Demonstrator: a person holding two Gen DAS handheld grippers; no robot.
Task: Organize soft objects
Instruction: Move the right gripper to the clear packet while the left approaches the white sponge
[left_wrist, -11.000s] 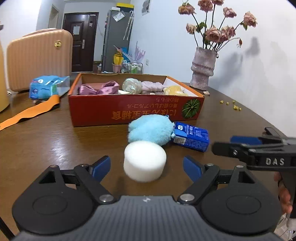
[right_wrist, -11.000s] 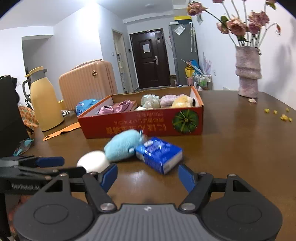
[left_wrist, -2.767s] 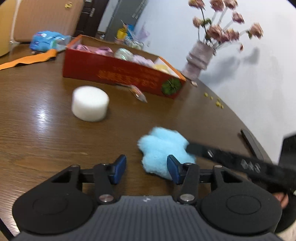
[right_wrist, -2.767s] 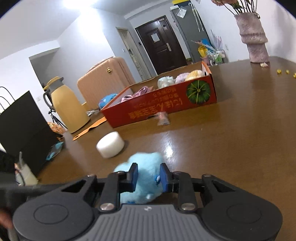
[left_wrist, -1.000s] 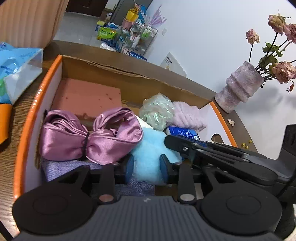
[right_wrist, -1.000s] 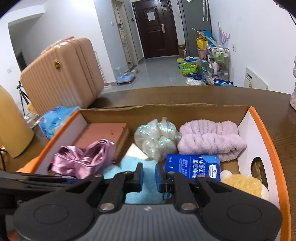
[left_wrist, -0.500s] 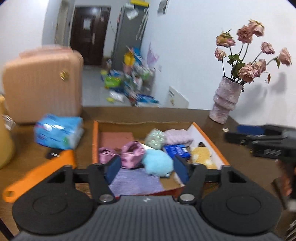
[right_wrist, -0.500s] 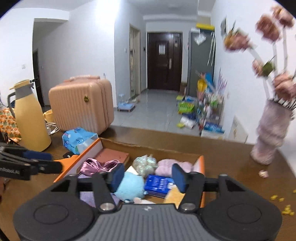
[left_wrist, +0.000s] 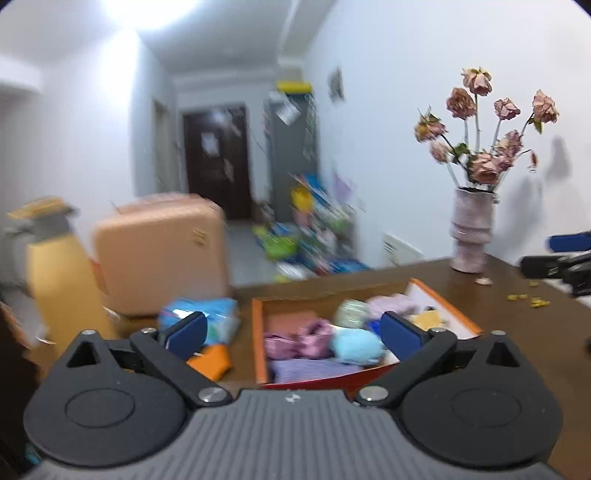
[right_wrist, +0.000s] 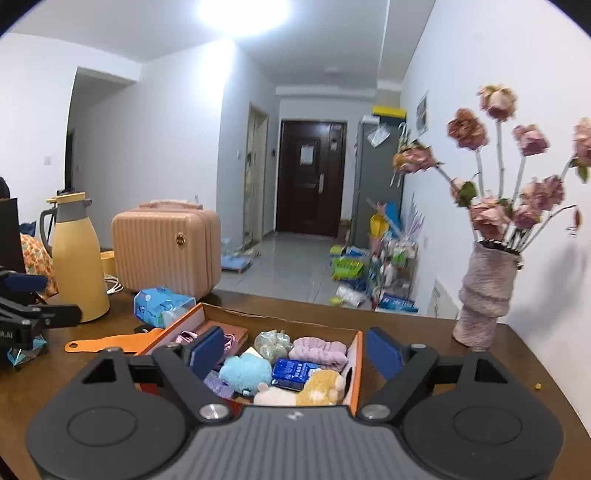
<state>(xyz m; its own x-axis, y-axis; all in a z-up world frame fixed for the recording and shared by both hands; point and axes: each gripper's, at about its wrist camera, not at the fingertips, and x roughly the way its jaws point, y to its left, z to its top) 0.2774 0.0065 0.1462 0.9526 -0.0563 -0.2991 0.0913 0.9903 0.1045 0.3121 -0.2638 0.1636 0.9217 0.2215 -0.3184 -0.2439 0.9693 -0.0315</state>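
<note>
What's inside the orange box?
In the orange box lie a blue fluffy toy, a blue tissue pack, a purple headband, a yellow plush and a pink bow. The box's bottom under them is hidden.

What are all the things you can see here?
box: 1, orange, on table
plush: 1, light blue, in box
tissue pack: 1, blue, in box
headband: 1, lilac, in box
bow: 1, pink satin, in box
vase: 1, mauve, holds dried roses
suitcase: 1, peach, behind table
jug: 1, yellow, table's left
table: 1, brown wood
left gripper: 1, black, jaws opening, empty
right gripper: 1, black, jaws opening, empty
</note>
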